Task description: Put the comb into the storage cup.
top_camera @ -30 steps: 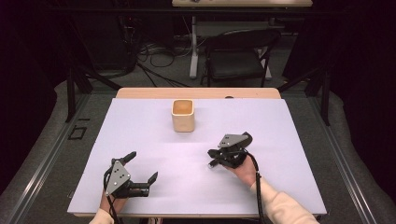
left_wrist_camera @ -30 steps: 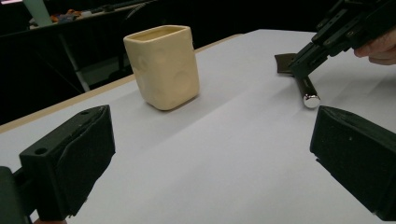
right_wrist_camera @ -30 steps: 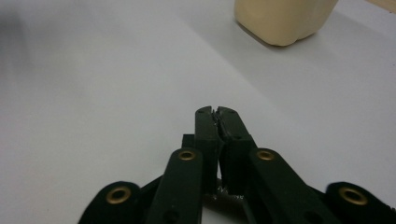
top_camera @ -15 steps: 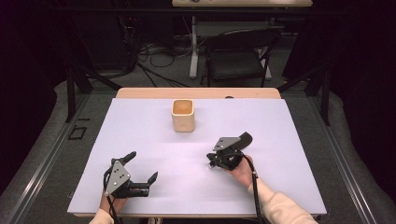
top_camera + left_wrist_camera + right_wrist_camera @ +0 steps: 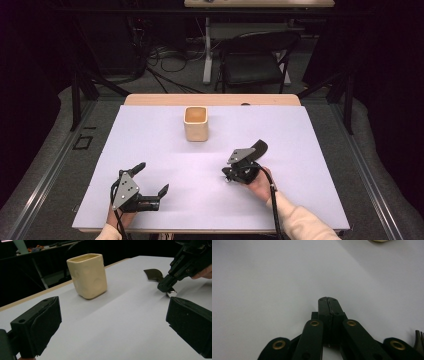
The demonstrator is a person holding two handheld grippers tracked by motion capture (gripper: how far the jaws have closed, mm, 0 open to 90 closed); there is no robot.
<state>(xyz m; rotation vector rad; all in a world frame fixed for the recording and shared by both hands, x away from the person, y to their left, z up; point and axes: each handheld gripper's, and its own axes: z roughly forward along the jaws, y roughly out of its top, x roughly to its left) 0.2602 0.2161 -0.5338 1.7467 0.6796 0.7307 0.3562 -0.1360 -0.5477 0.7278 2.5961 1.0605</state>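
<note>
Table (image 5: 310, 150) has a white top, wood far edge, cup (image 5: 195, 123) on it; dark chair (image 5: 252, 57) behind. Your left gripper (image 5: 152, 177) gapes, right gripper (image 5: 226, 176) is closed.

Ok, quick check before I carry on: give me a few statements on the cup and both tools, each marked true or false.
1. The left tool is open. True.
2. The right tool is open. False: its jaws are pressed together.
3. The cream cup lies on its side. False: it stands upright.
4. The cup stands nearer the table's far edge than both tools do. True.
5. The left tool grips the cup. False: it is apart from it.
</note>
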